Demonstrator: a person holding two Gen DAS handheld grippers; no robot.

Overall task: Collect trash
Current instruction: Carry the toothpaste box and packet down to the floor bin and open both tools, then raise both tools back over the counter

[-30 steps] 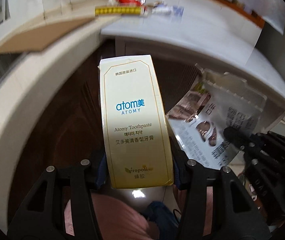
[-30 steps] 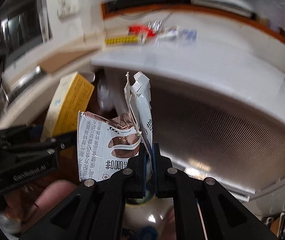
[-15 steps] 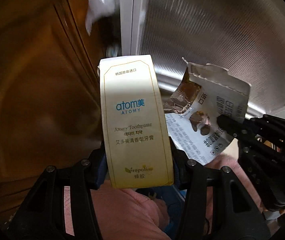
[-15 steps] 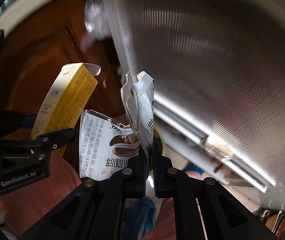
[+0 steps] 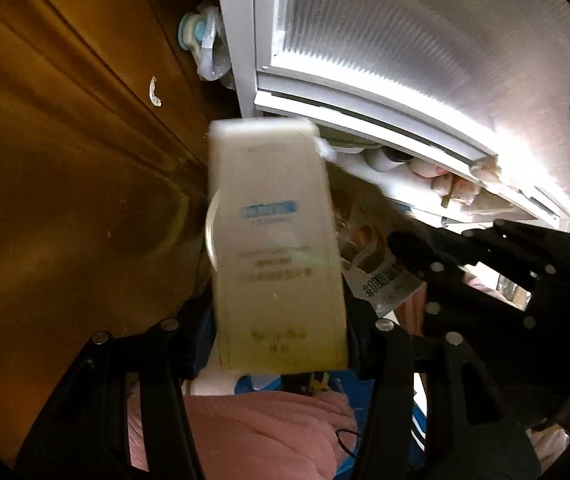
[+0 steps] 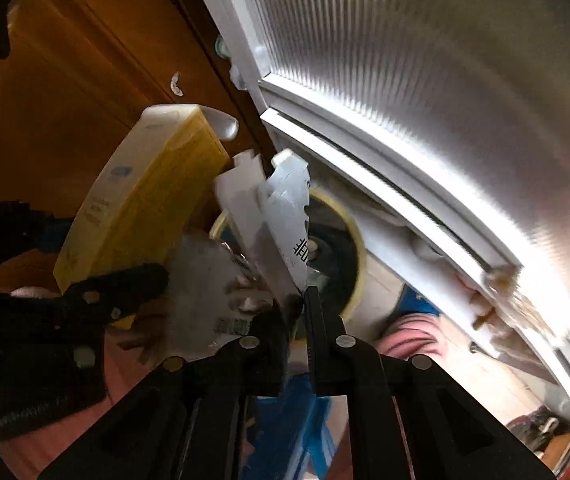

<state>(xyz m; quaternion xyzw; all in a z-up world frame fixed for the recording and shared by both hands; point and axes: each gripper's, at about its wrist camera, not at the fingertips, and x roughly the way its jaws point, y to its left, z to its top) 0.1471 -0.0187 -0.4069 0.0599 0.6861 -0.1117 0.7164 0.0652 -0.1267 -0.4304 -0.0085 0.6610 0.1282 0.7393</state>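
My left gripper (image 5: 277,344) is shut on a cream and yellow toothpaste box (image 5: 275,248), held upright and blurred by motion. The box also shows at the left of the right wrist view (image 6: 145,204). My right gripper (image 6: 299,312) is shut on a torn white and brown snack wrapper (image 6: 273,216), which hangs to the right of the box (image 5: 377,276). Below both items is the round yellow rim of a bin (image 6: 355,248) with a dark inside, partly hidden by the box and wrapper.
A brown wooden cabinet (image 5: 65,160) fills the left side. A white ribbed cabinet front (image 5: 425,52) with a white frame rises on the right. A pale plastic bag (image 5: 209,48) hangs in the gap between them. Pink clothing (image 5: 261,432) lies below the grippers.
Both grippers have tipped down from the white counter towards the floor. The counter and its litter left the view. The yellow-rimmed bin has come into view under the box and wrapper.
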